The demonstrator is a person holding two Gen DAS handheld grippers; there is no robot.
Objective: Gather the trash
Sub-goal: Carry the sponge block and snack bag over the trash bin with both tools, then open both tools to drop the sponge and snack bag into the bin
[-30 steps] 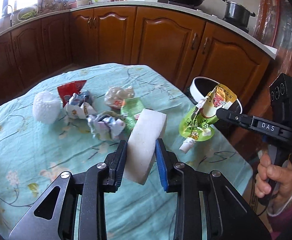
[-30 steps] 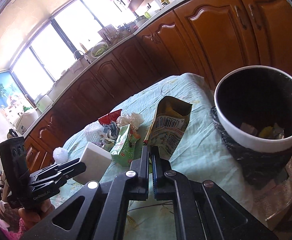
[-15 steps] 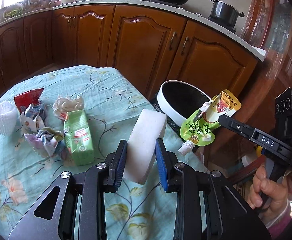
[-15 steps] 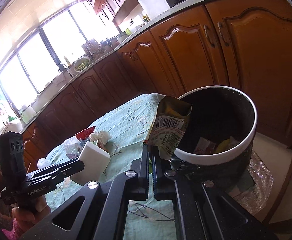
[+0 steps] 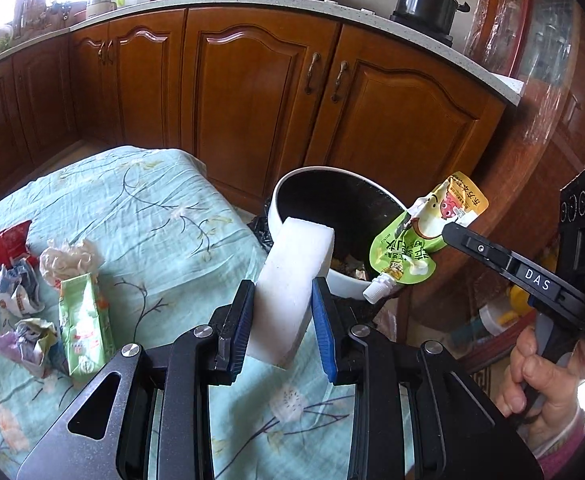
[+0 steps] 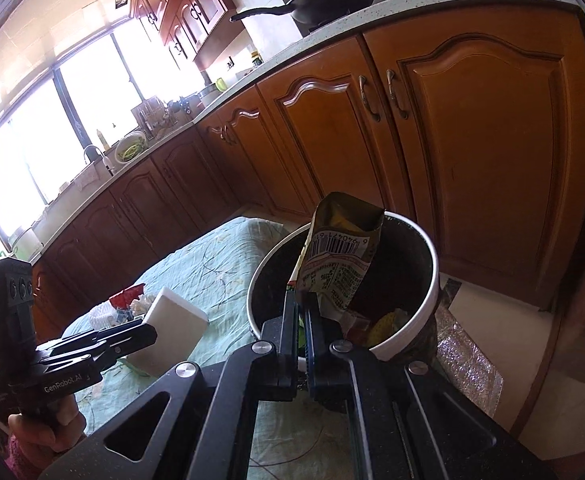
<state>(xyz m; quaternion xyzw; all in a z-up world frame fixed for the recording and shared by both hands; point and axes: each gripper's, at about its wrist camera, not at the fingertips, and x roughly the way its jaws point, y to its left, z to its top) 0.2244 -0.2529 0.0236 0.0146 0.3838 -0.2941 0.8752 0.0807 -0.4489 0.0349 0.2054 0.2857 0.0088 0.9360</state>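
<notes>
Holding trash, the white bin [image 5: 344,280] sits beside the table [image 5: 164,216].

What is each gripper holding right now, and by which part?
Left gripper: white foam block, clamped across its near end. Right gripper: green spouted pouch, pinched at one edge, over the bin.

My left jaws hold a foam block [image 5: 294,280] over the table's [image 5: 164,208] right edge. A bin [image 5: 312,264] stands on the floor just beyond that edge. My right jaws hold a spouted pouch [image 5: 420,236] above the bin's mouth. Wrappers [image 5: 24,292] and a carton [image 5: 86,320] lie at the table's left side.
</notes>
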